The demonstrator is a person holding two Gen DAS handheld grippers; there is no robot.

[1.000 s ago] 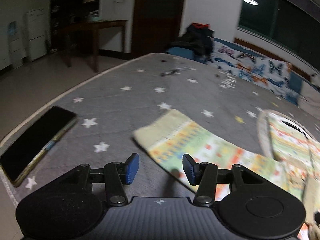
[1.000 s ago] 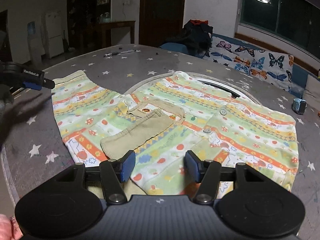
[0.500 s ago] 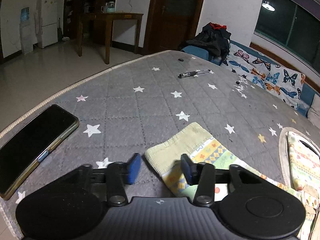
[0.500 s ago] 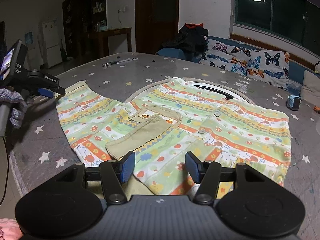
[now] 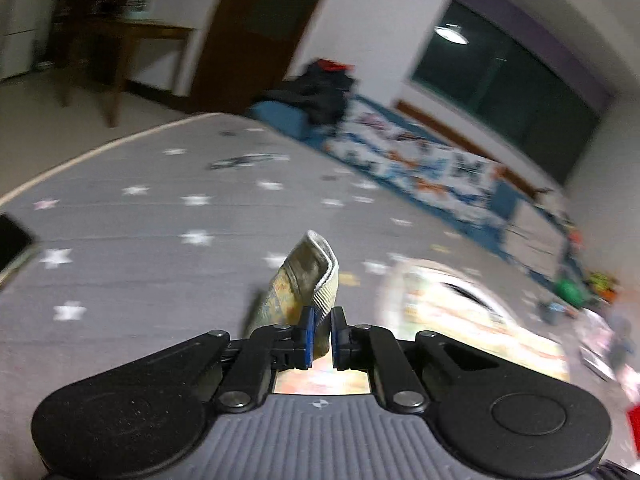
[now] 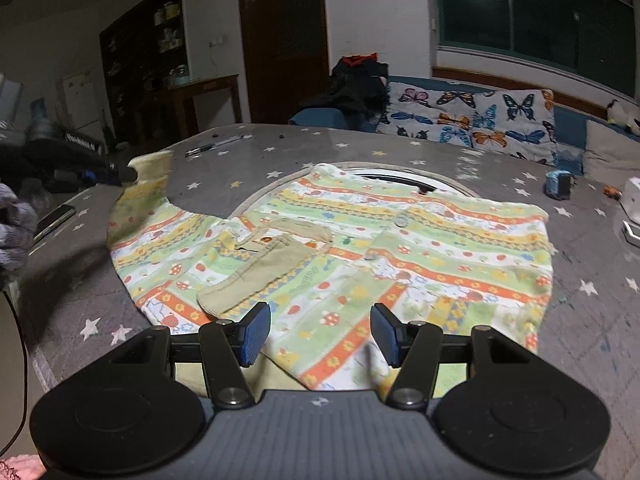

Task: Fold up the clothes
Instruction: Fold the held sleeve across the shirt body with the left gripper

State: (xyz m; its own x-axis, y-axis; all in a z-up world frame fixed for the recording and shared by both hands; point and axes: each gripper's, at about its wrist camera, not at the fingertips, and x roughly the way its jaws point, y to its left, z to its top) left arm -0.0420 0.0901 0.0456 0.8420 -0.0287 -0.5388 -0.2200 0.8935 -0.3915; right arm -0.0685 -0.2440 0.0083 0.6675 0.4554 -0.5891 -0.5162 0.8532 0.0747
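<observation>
The shirt [image 6: 360, 248] (kid's size, w/ green, orange and yellow stripes) lies spread flat on the gray star-print bed [image 6: 592, 320], front side up, a beige pocket [image 6: 260, 268] on its chest. Everything below is placed relative to that shirt.

Left gripper [image 5: 320, 338]: jaws pinched nearly together on the ribbed cuff [image 5: 316, 276] of the shirt's sleeve. The cuff stands up above the bed, and in the right wrist view the sleeve [image 6: 148, 184] rises off the bed toward that gripper at the shirt's far left corner. The left wrist view is motion-blurred, so not much detail there.

Right gripper [image 6: 320, 334]: jaws wide apart, holding nothing, over the shirt's near hem, approx. mid-width. Can't tell if the pads touch fabric.

A phone [image 6: 54, 220] lies on the bed left of the shirt, near the bed edge. A pen [image 6: 216, 146] lies beyond the shirt's sleeve, well apart from the collar. A small blue item [image 6: 558, 185] sits beyond the shirt's right shoulder; a butterfly-print cushion [image 6: 472, 124] runs behind the shirt along the bed's far side.
</observation>
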